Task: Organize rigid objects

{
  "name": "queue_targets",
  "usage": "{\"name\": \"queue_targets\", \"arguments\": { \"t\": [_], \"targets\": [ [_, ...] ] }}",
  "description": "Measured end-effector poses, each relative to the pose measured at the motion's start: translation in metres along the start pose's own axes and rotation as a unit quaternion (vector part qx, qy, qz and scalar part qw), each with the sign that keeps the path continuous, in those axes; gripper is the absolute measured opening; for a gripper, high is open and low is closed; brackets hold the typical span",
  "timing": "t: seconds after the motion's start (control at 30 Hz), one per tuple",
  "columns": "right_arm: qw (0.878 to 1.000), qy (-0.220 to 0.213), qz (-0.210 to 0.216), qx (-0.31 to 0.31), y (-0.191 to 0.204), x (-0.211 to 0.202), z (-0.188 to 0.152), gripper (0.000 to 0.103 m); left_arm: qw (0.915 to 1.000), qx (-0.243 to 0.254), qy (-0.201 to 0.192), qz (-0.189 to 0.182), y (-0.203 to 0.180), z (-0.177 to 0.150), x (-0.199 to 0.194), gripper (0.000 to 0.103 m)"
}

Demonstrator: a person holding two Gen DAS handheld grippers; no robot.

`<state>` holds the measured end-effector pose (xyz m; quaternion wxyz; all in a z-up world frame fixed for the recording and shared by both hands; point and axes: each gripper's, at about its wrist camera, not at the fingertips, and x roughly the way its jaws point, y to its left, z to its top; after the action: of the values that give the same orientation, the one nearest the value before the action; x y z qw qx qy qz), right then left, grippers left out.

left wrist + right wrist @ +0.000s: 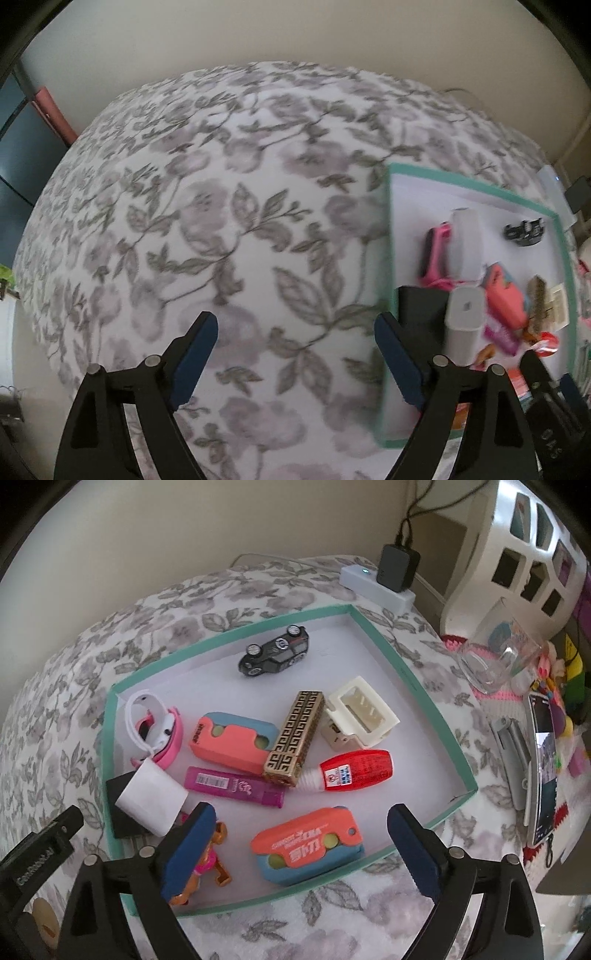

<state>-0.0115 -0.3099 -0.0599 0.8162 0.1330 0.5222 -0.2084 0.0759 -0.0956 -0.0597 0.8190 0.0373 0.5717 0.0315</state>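
A shallow teal-rimmed tray lies on a floral cloth and holds small rigid items. Among them are a black toy car, a gold patterned box, a white plastic holder, a red glue bottle, two coral-and-blue cases, a purple tube, a white charger, a pink-and-white band and an orange toy figure. My right gripper is open above the tray's near part. My left gripper is open over bare cloth, left of the tray.
A white power strip with a black adapter stands beyond the tray. A glass mug, a phone and a white organizer crowd the right side. The floral cloth spreads wide to the left.
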Motion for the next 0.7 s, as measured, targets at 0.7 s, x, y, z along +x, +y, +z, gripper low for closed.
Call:
{"name": "queue_targets", "arguments": {
  "t": [0.7],
  "targets": [
    [0.999, -0.035, 0.004, -0.042, 0.026, -0.027, -0.028, 0.103, 0.9997, 0.02, 0.011, -0.001, 0.03, -0.023, -0.008, 0.089]
  ]
}}
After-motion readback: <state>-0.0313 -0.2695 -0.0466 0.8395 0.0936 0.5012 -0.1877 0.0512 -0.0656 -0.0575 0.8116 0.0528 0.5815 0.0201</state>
